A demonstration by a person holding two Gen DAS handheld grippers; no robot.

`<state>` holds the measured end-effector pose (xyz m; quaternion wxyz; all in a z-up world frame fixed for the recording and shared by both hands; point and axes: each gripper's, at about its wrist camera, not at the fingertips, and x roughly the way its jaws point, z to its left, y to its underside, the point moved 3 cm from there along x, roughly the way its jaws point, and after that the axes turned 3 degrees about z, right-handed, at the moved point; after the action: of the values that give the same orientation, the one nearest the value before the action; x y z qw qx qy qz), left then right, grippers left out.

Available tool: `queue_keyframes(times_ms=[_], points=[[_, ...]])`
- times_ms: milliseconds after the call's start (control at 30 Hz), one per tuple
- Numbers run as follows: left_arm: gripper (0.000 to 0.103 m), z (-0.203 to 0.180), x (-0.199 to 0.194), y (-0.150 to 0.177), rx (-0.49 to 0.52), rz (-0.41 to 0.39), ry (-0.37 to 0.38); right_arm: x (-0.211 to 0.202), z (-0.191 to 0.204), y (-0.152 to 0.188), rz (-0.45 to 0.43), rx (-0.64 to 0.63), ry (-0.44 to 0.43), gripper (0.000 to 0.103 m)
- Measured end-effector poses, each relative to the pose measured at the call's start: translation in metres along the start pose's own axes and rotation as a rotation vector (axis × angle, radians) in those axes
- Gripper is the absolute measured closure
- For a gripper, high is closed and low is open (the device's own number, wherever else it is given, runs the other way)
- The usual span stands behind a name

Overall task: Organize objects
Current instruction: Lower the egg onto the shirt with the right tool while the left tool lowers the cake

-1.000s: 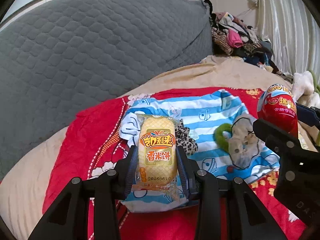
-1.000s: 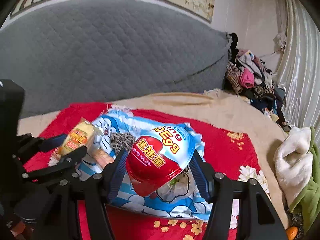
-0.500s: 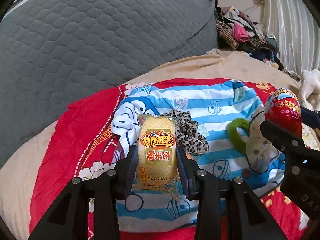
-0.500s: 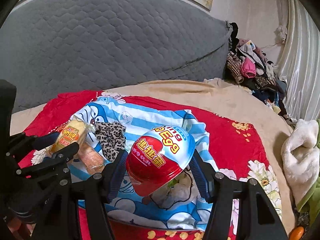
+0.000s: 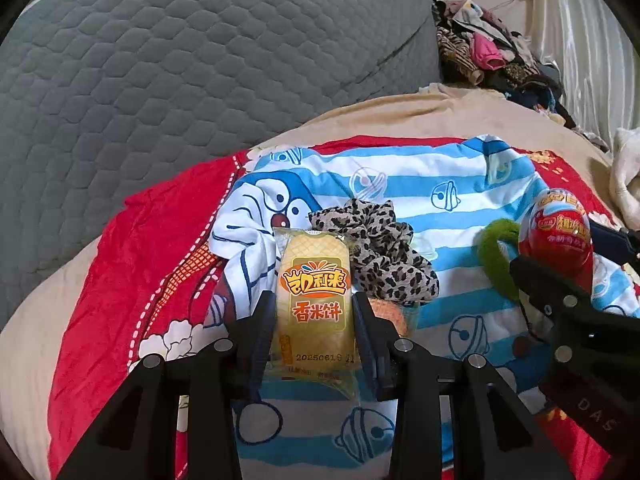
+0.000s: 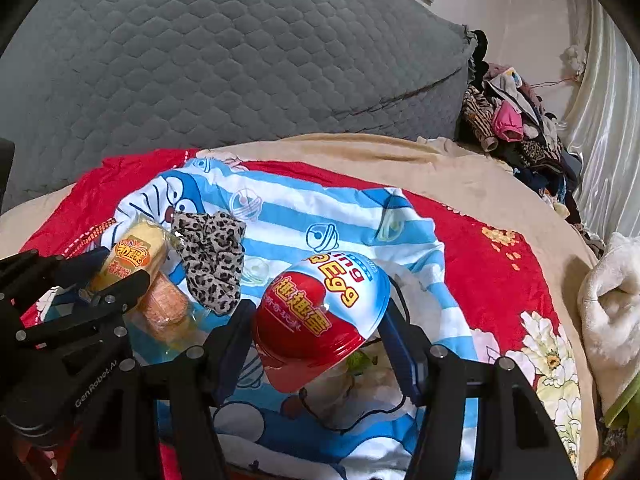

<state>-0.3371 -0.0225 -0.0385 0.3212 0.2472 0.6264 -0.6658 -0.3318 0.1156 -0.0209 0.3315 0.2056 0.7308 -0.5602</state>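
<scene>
Both grippers have sunk closer to the bed since the earlier frames, so the striped cartoon cloth (image 5: 420,184) now fills more of each view. Nearest the lens in the left wrist view, the left gripper (image 5: 314,324) pinches one yellow rice-cracker packet (image 5: 316,300) upright between its pads at lower centre; in the right wrist view the right gripper (image 6: 320,340) clamps one red-and-white toy egg (image 6: 320,312) at lower centre. Just beyond, on the cloth, lie one orange wrapped snack (image 6: 164,308), one leopard-print scrunchie (image 5: 380,248) at mid-frame and one green fuzzy scrunchie (image 5: 496,256) to its right, partly hidden by the egg. Farther off spread the red floral blanket (image 6: 488,256), the grey quilted headboard (image 5: 180,80) and a pile of clothes (image 5: 488,52) at upper right. By the look of it, the step in hand is carrying both items down to join the group on the cloth; the next move likely calls for finding bare cloth beside the scrunchies and spreading the pads gently.
</scene>
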Motion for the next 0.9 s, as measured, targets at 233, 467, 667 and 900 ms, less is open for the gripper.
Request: queue_keyframes(times_ms=[233, 467, 667, 900], points=[[0.063, -0.004, 0.007, -0.003, 0.009, -0.002, -0.015, 0.015, 0.002, 0.006, 0.030, -0.009, 0.003, 0.041], [0.062, -0.005, 0.011, -0.002, 0.012, -0.003, -0.029, 0.025, 0.000, 0.011, 0.055, -0.006, 0.010, 0.041], [0.059, -0.005, 0.015, 0.002, 0.006, 0.009, -0.032, 0.028, -0.002, 0.016, 0.065, -0.001, 0.015, 0.041], [0.058, -0.004, 0.015, 0.003, 0.005, 0.017, -0.026, 0.030, -0.002, 0.018, 0.076, 0.002, 0.015, 0.041]])
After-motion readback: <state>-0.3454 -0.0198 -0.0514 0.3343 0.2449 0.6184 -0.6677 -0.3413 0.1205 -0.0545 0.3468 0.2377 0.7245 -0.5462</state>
